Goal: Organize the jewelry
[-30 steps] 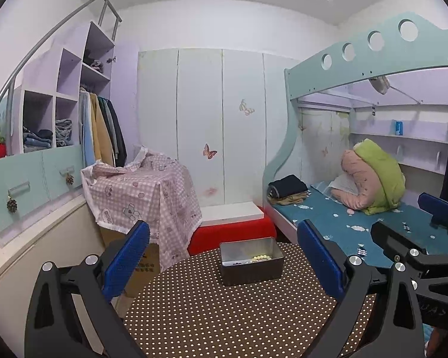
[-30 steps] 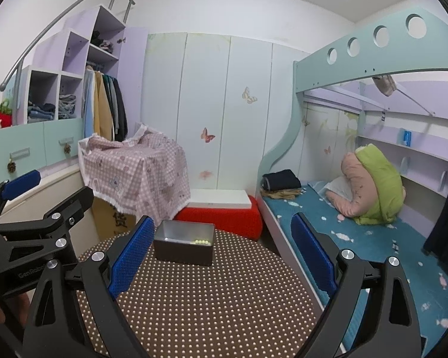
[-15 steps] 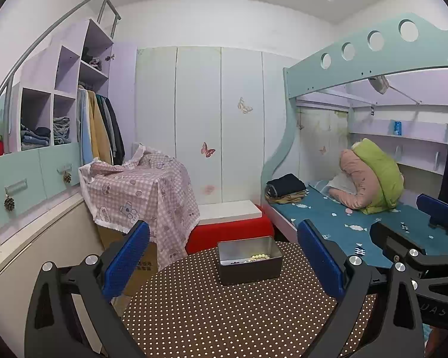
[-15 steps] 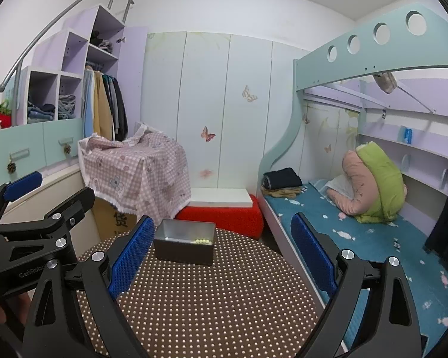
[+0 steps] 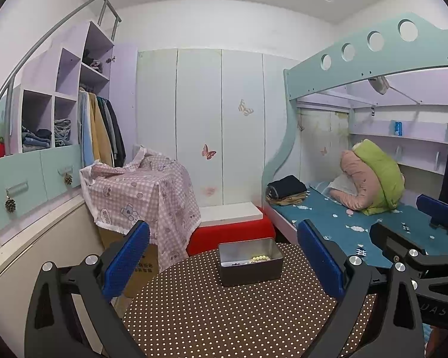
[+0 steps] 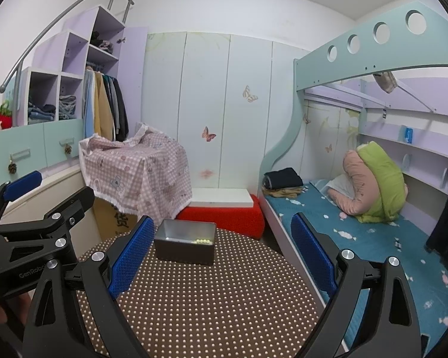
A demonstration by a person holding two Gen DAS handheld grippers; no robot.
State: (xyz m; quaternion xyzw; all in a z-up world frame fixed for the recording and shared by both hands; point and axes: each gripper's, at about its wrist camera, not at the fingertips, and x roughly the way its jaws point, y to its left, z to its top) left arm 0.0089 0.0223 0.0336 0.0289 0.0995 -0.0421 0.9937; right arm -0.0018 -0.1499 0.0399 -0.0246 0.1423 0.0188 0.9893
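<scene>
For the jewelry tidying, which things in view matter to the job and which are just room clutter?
Part of the job:
metal tin on the dotted table
pale bead string inside the tin
left gripper, open and empty
right gripper, open and empty

Just lying about:
checked cloth
red stool
folded clothes on the bed
green and pink bedding

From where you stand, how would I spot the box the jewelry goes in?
Start at the round table with the brown polka-dot cloth in the middle of the room. At its far edge, in front of the red bench, sits a small metal tin. It is the only thing on the table, open-topped, with a string of pale beads inside.
</scene>
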